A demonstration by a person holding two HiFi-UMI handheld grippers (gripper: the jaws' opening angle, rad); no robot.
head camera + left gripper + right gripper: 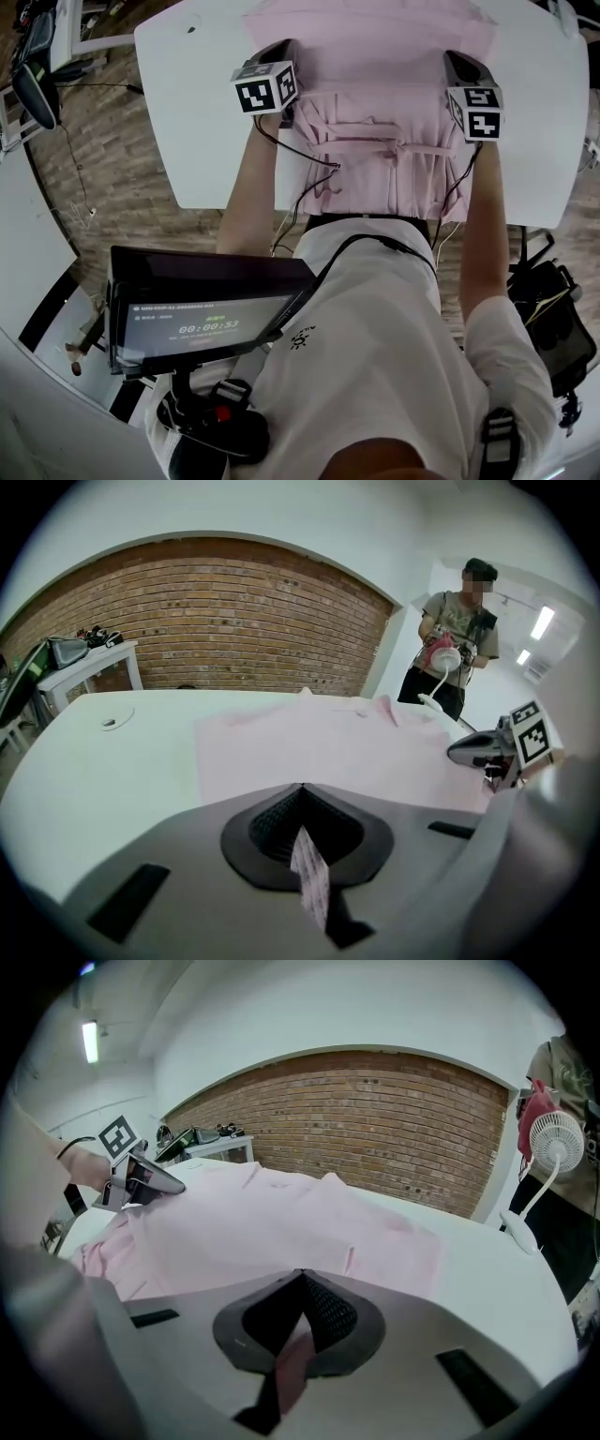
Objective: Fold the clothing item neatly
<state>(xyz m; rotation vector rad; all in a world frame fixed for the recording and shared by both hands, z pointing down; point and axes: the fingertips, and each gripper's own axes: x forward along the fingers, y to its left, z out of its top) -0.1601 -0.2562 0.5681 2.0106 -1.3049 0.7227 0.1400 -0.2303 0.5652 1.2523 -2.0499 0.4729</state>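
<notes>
Pink garment (375,56) lies flat on the white table (187,112), spread from the far edge toward you. The far part is smooth. The near part is bunched into pleats and folds between your two grippers, and some of it hangs over the near table edge.

Left gripper (300,794): jaws clenched, with a narrow strip of the garment's fabric (311,883) pinched between them and trailing back toward the camera. It sits at the garment's left side.

Right gripper (300,1279): jaws clenched as well, with a fold of pink cloth (292,1368) caught between the pads. It sits at the garment's right side, roughly level with the left one.

Both grippers point away from you and slope down toward the table.

A brick wall (234,621) runs behind the far side of the table. A person (459,621) stands off to the far right, beside a small white fan (555,1143).
</notes>
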